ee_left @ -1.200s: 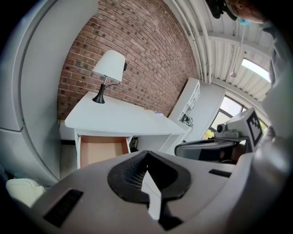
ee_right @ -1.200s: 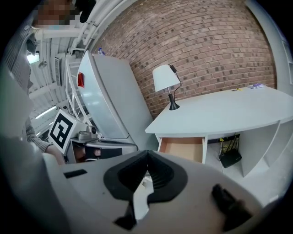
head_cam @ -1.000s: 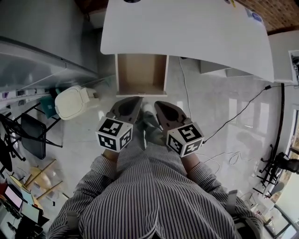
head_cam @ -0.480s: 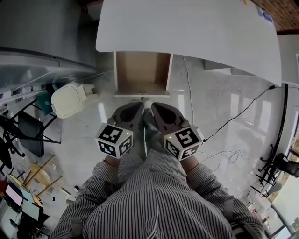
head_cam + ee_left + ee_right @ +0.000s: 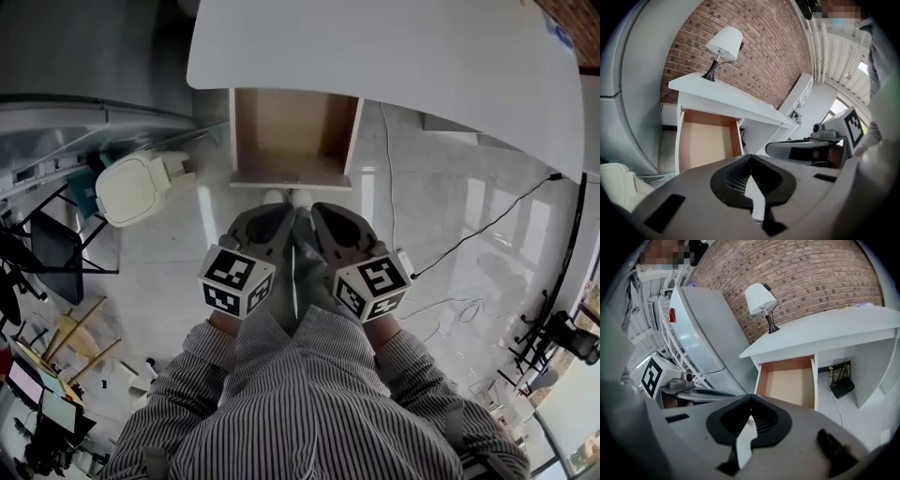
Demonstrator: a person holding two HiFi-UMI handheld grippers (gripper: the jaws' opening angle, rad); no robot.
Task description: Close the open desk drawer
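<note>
Holding both tools low and side by side, the person had the left gripper (image 5: pixel 274 212) pinched together at the jaw tips with nothing in it, and the right gripper (image 5: pixel 324 210) was closed up and empty the same way. Just ahead, touching neither, the open tan wooden drawer (image 5: pixel 292 141) stuck out from under the white desk (image 5: pixel 403 56). A white table lamp (image 5: pixel 724 44) stood on the desk by the red brick wall (image 5: pixel 768 51), a cream lidded bin (image 5: pixel 136 187) sat left of the drawer, and a black cable (image 5: pixel 487 225) crossed the floor on the right
</note>
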